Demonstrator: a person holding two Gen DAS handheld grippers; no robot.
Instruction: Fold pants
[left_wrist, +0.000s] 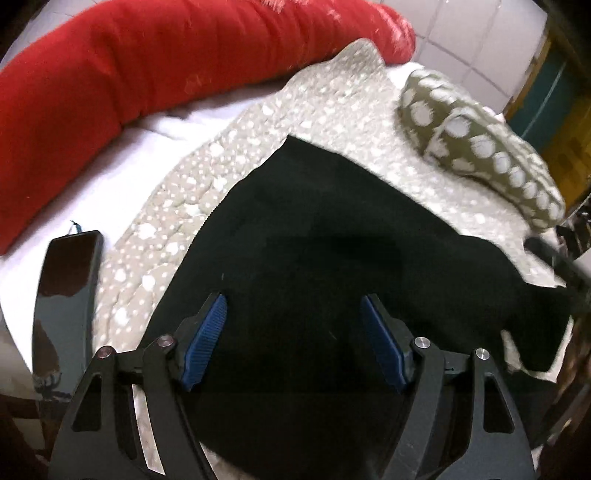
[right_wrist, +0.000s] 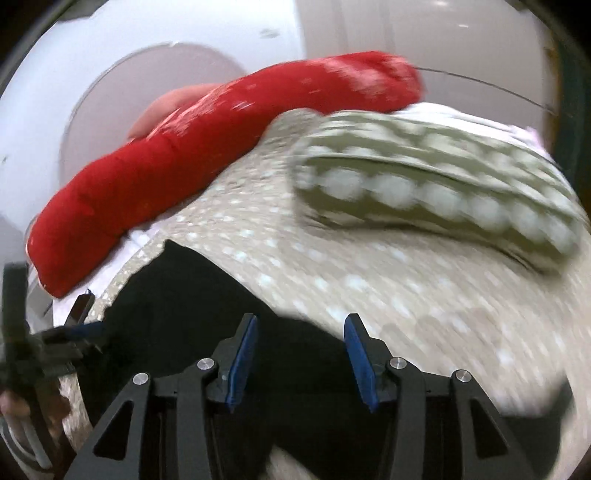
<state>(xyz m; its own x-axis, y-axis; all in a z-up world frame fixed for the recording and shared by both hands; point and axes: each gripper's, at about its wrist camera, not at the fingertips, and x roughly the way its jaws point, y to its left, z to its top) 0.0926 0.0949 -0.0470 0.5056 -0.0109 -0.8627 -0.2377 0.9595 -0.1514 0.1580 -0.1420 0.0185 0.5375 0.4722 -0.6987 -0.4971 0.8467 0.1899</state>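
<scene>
The black pants (left_wrist: 332, 236) lie folded on a beige spotted quilt (left_wrist: 332, 103) on the bed. My left gripper (left_wrist: 293, 306) is open and empty, its blue pads (left_wrist: 207, 332) hovering over the near part of the pants. In the right wrist view the pants (right_wrist: 184, 295) lie at the lower left. My right gripper (right_wrist: 300, 326) is open and empty, above the pants' right edge where it meets the quilt (right_wrist: 406, 295). The left gripper (right_wrist: 55, 336) shows at the far left of the right wrist view. That view is motion-blurred.
A long red bolster (left_wrist: 147, 70) lies along the far side of the bed. A green pillow with white dots (left_wrist: 480, 147) lies at the right. A black phone (left_wrist: 66, 288) rests on the white sheet at the left. A white wall stands behind.
</scene>
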